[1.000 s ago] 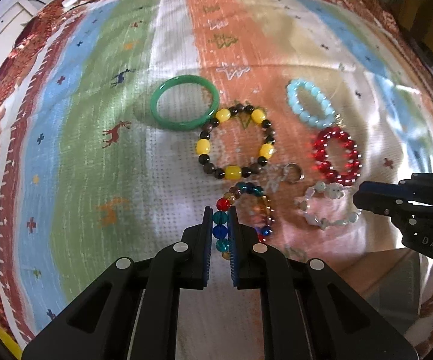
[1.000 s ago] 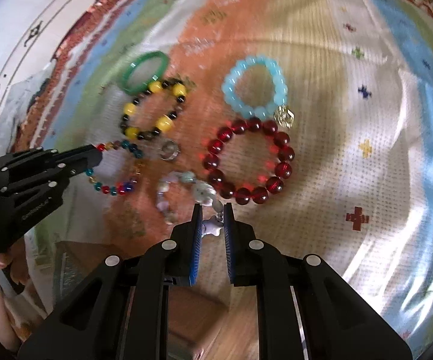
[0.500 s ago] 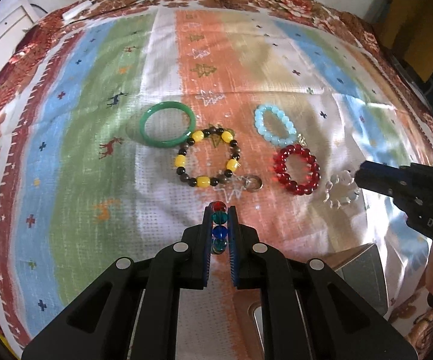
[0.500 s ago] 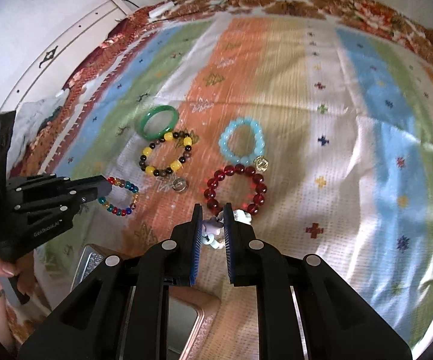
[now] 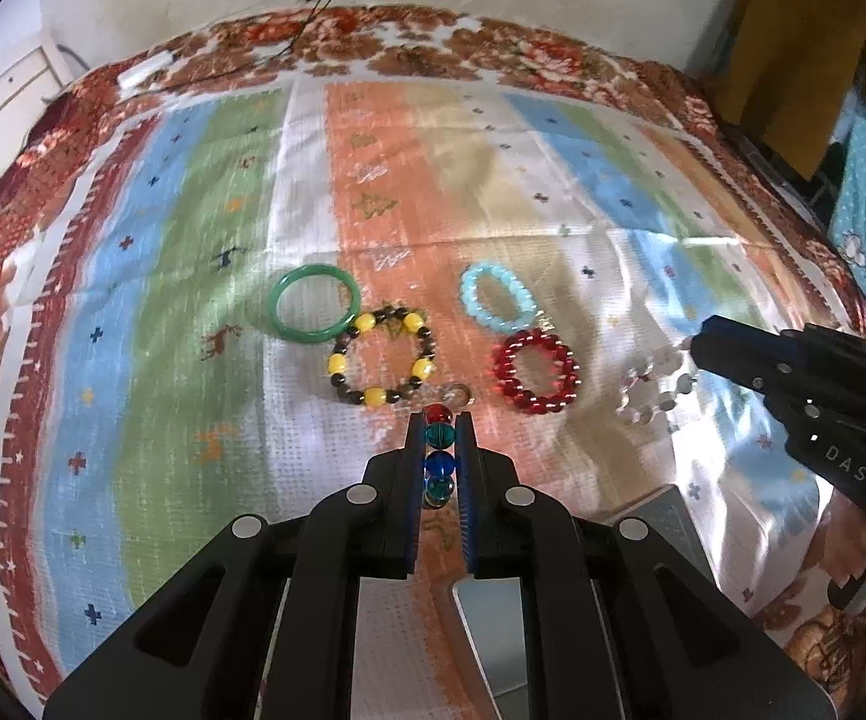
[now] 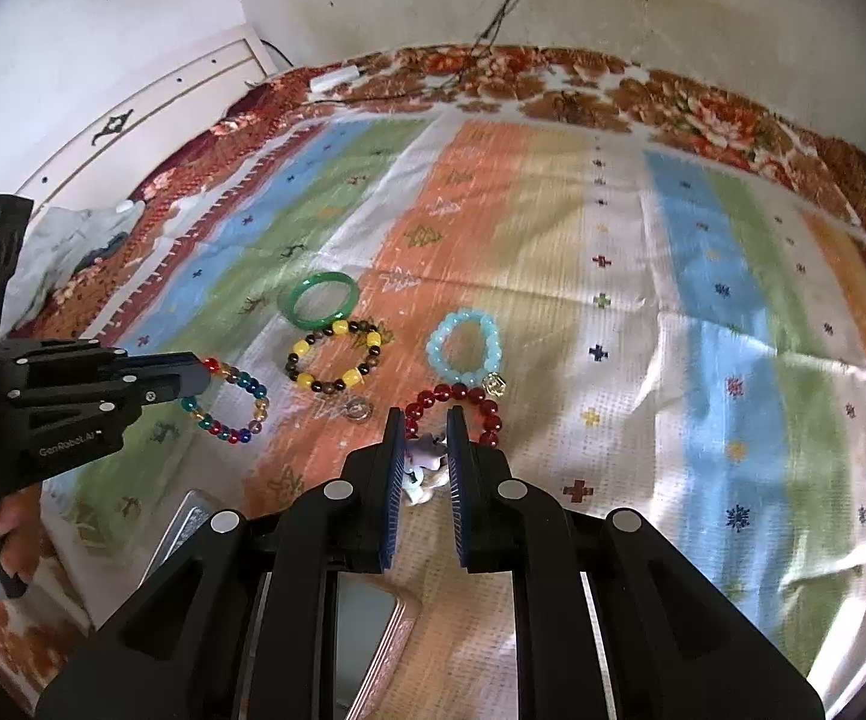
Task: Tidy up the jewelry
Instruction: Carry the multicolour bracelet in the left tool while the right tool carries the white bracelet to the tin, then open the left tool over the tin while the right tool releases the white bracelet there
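My left gripper is shut on a multicolour bead bracelet and holds it above the cloth; it hangs from the jaws in the right wrist view. My right gripper is shut on a pale white bead bracelet, seen hanging in the left wrist view. On the striped cloth lie a green bangle, a yellow-and-dark bead bracelet, a light blue bracelet, a red bead bracelet and a small silver ring.
A box with a metallic rim sits under the grippers at the near edge; its corner shows in the left wrist view. A white wall and cabinet stand behind the bed. Dark furniture is at the right.
Both grippers have lifted and pulled back from the cloth, each carrying its bracelet up. The other bracelets stay where they were.
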